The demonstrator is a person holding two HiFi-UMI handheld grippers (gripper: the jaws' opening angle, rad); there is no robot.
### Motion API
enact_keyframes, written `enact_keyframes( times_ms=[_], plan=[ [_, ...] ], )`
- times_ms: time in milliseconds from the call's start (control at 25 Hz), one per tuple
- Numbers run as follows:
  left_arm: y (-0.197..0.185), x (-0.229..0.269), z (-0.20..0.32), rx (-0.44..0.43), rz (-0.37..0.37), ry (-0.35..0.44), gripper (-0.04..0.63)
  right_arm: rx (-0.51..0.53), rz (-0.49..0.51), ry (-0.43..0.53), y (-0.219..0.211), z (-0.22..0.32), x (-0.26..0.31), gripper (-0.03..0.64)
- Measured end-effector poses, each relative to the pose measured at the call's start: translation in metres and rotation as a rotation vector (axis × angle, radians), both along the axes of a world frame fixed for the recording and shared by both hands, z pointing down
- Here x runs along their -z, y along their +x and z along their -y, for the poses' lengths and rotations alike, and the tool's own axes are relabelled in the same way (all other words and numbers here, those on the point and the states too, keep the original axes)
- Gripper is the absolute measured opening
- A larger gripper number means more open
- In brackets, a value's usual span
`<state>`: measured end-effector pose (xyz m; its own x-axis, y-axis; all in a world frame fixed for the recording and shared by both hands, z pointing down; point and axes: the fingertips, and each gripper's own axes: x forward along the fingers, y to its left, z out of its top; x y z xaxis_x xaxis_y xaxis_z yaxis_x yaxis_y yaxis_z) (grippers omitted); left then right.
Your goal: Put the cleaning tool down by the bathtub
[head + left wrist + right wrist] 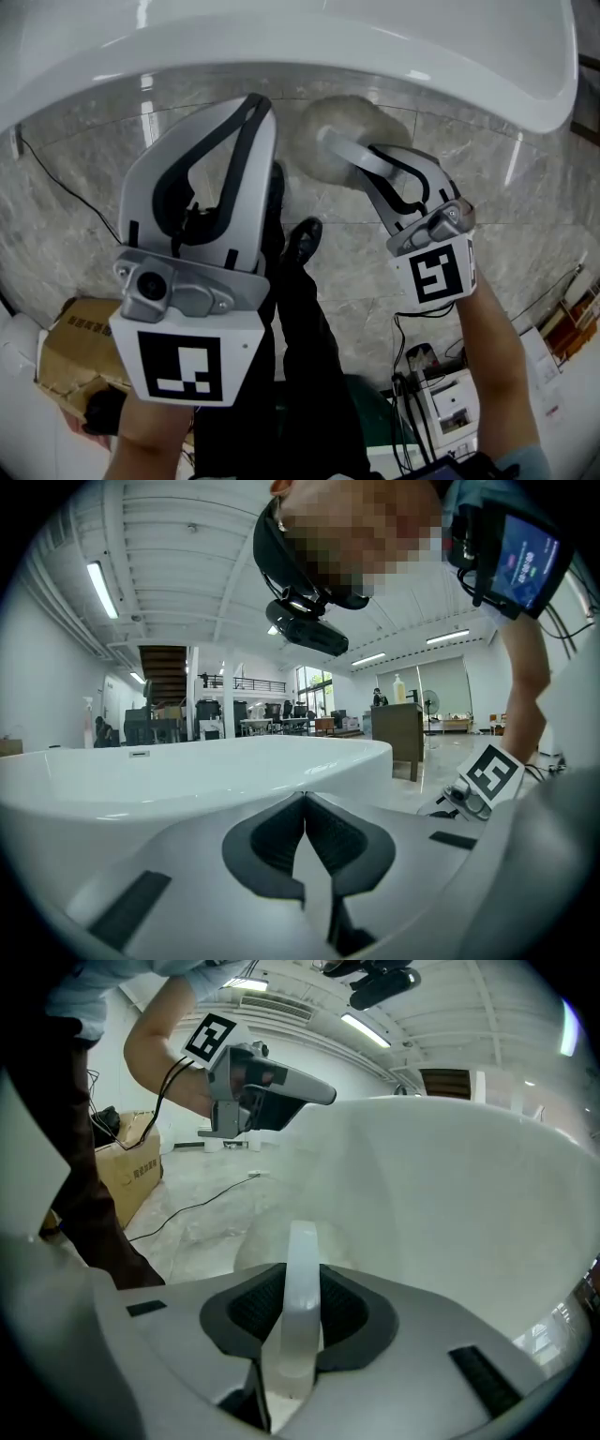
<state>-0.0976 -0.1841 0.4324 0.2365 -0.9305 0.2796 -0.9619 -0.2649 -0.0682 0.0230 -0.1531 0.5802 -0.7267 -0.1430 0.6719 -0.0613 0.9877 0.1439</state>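
Note:
The cleaning tool is a pale round scrubber [354, 120] with a translucent white handle [302, 1297]. My right gripper [330, 142] is shut on that handle, and the round head [272, 1239] hangs just above the marble floor, close beside the white bathtub [281, 37]. In the right gripper view the tub's outer wall [450, 1176] stands immediately right of the tool. My left gripper [255, 103] is held to the left of it, shut with its pads touching [303, 803] and nothing between them, pointing over the tub's rim [187, 771].
The person's black trouser legs and a shoe [302, 239] stand between the grippers. A cardboard box [70, 347] lies at the lower left and a black cable [66, 192] runs over the floor. Cables and white equipment [450, 398] sit at the lower right.

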Motion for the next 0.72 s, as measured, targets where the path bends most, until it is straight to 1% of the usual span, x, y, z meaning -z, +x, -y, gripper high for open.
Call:
enact_keyframes(
  times_ms=[240,480,720],
  plan=[
    [-0.007,-0.014,-0.006,0.001,-0.001,-0.009,0.017,0.043,-0.023,-0.006,-0.007,-0.007,-0.027,0.104],
    [-0.009,-0.024,-0.009,-0.019,0.000,-0.005,0.017,0.059,-0.014,0.010,-0.014,-0.008,-0.047,0.104],
    [-0.009,-0.036,-0.012,-0.039,0.005,-0.006,0.017,0.082,-0.030,0.019,-0.015,-0.010,-0.071,0.104]
  ],
)
